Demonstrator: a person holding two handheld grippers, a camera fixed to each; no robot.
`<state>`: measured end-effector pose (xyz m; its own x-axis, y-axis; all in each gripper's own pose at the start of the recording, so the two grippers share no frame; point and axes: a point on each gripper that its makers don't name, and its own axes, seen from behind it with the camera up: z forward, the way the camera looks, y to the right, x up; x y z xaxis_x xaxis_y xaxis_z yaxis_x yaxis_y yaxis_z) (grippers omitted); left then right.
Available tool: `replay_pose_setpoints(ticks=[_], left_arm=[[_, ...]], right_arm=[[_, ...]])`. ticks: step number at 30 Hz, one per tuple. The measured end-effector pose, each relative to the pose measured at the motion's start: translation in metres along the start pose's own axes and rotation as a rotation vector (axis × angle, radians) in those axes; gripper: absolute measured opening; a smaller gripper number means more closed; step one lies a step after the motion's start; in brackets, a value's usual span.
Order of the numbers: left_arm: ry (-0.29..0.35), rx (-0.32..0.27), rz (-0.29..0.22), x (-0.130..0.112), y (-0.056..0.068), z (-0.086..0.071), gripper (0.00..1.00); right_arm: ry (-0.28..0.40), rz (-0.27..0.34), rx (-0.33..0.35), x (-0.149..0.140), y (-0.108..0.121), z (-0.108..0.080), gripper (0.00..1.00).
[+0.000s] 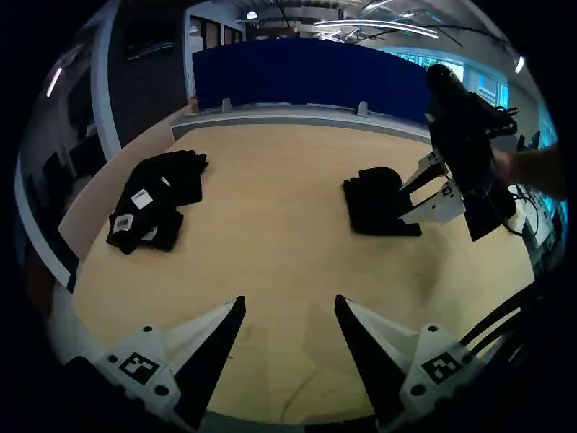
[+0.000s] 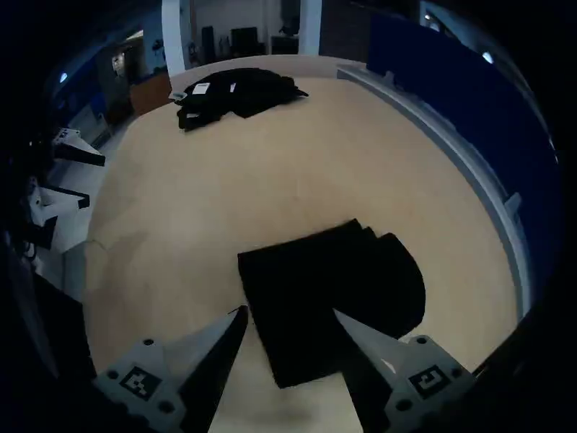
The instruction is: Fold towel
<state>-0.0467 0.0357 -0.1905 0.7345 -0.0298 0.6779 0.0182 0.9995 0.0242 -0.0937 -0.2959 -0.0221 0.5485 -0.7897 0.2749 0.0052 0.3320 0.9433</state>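
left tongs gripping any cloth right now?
No, the left tongs stand open, with only the wooden table showing between their fingers.

Black towel; tan table; blue partition

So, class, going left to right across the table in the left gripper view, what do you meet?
pile of black towels → folded black towel → right gripper → hand holding it
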Motion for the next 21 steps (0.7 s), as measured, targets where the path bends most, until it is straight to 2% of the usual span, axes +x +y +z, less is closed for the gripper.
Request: replay_pose_setpoints(ticks=[12,21], left_arm=[[0.009,-0.012,0.009,0.006,0.007,0.005,0.92],[0.011,-0.021,0.015,0.008,0.013,0.005,0.92]], right_arm=[[-0.023,0.062,-0.038,-0.042,0.000,-0.022,0.80],[-0.039,0.112,-0.073,-0.062,0.003,-0.026,0.80]])
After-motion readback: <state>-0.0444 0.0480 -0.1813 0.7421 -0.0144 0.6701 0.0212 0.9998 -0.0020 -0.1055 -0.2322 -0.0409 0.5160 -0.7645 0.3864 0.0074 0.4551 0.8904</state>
